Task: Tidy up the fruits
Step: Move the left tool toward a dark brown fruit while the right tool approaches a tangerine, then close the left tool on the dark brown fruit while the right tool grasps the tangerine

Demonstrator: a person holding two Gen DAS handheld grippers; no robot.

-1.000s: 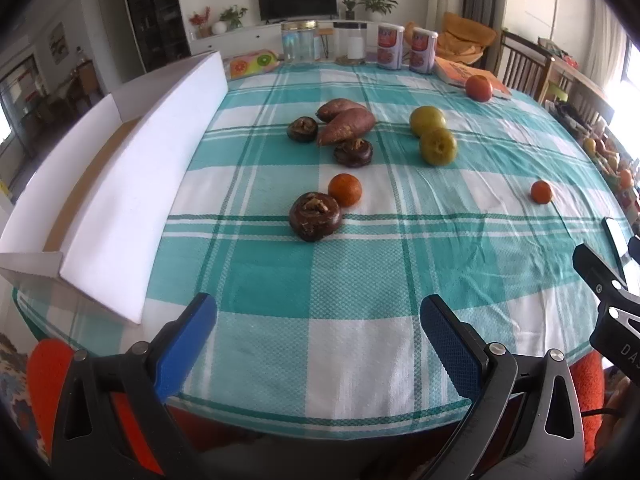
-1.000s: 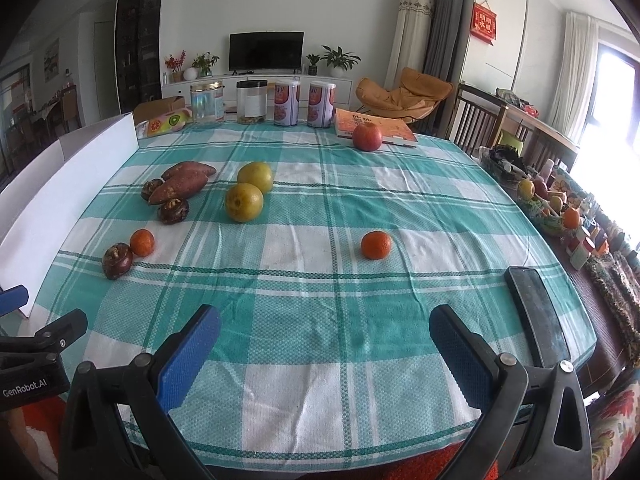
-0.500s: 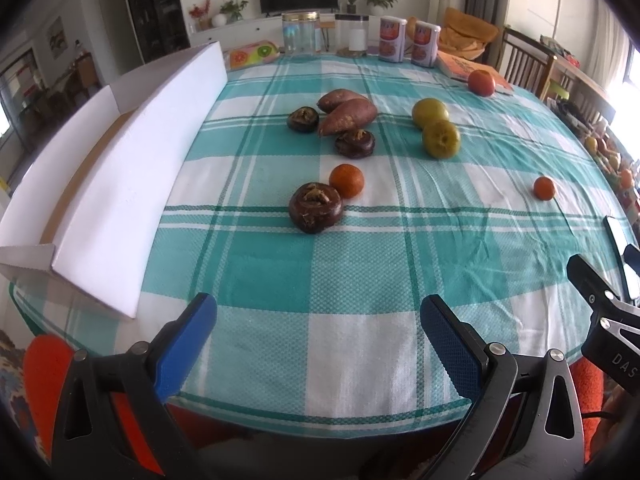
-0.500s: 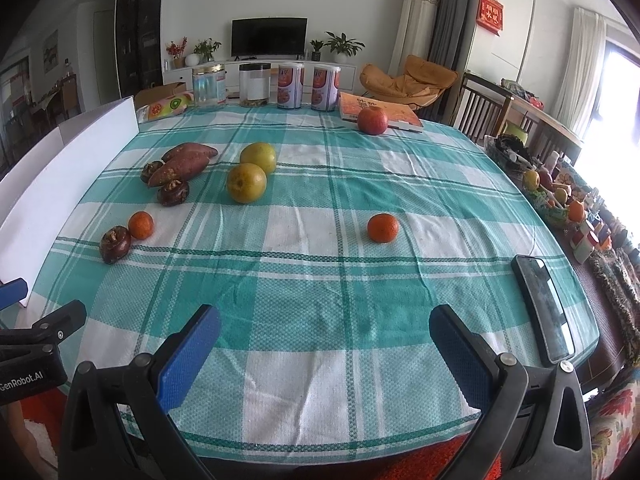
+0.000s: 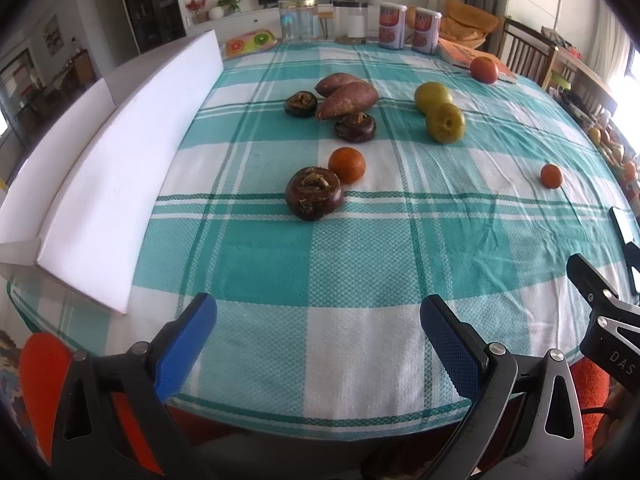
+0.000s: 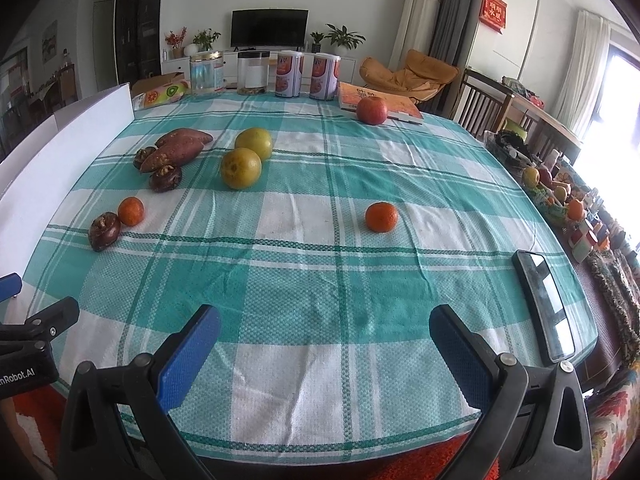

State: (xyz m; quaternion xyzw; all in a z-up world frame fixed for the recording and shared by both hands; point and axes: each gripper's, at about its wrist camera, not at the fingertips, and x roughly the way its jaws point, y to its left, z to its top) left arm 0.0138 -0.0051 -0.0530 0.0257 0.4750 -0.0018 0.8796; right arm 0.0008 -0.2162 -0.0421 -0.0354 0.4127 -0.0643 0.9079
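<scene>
Both cams have edged fwd/down toward the table (image 5: 360,264) since a sec ago; fruit untouched. Left hand-held gripper (image 5: 318,330) and right hand-held gripper (image 6: 324,336) both spread wide, empty, hovering at the near edge. Nearest for left: dark round fruit (image 5: 314,198), touching a small orange (image 5: 346,164). Lone orange (image 6: 381,216) sits mid-table w/ space around it. Approach low, centre the fruit btwn the pads, close gently; round, may roll.

Bright daylight floods in from the window (image 6: 624,92) on the right, blown out white. Shadows are soft. Fisheye bends edges; corners go black.
</scene>
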